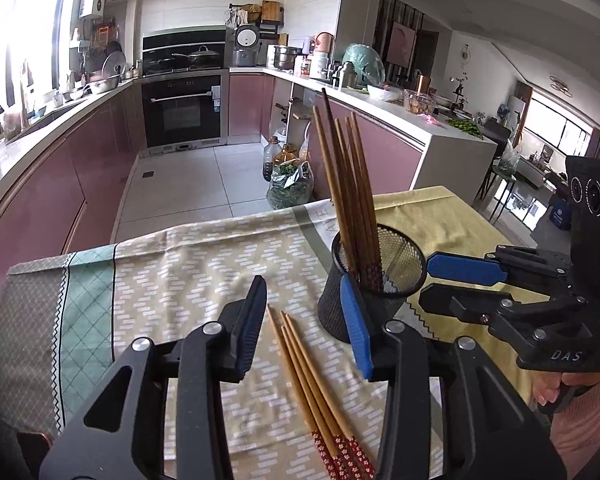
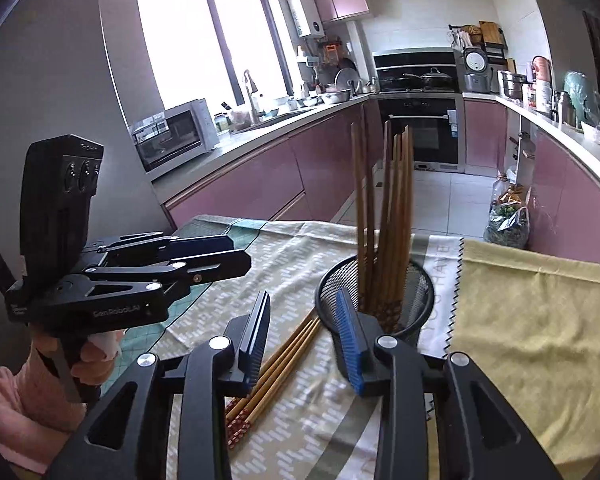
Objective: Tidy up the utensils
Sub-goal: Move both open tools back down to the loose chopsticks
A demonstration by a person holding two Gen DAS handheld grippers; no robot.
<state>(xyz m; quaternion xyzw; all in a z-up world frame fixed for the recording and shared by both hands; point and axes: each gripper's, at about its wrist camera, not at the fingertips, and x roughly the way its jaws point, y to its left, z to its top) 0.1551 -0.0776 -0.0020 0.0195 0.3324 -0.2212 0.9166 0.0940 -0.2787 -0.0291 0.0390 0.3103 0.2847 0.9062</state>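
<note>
Chopsticks are lying beside the mesh cup (more standing inside); both the left gripper and right gripper are hovering empty, jaws apart, and only the right wrist view is showing the microwave.

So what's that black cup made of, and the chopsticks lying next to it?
The black cup looks like metal wire mesh with a dark matte coating: fine see-through holes and a solid rim. The loose chopsticks seem to be wood or bamboo, tan and smooth, with red ends carrying a white pattern, probably painted or lacquered.

Home kitchen; oven, sink, pink cabinets
</note>
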